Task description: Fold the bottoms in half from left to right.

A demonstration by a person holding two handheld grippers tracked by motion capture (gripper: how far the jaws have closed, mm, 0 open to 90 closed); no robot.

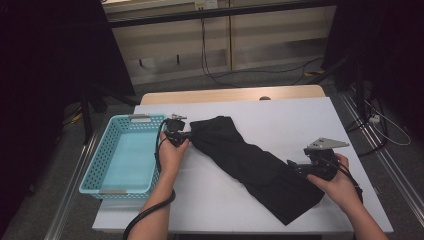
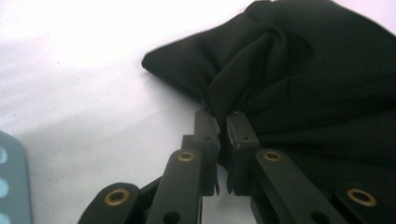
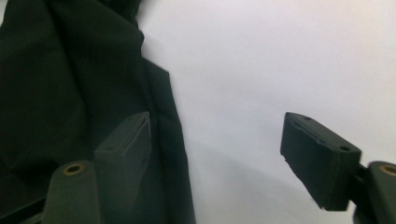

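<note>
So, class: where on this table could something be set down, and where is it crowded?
Free: the white table beyond the black garment, the near strip between the forearms, and inside the blue basket. Crowded: the garment's diagonal, with the left gripper and right gripper at its ends.

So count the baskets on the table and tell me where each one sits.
1. The blue basket sits at the table's left edge, beside the left gripper, which pinches the black cloth. No other basket in sight.
</note>
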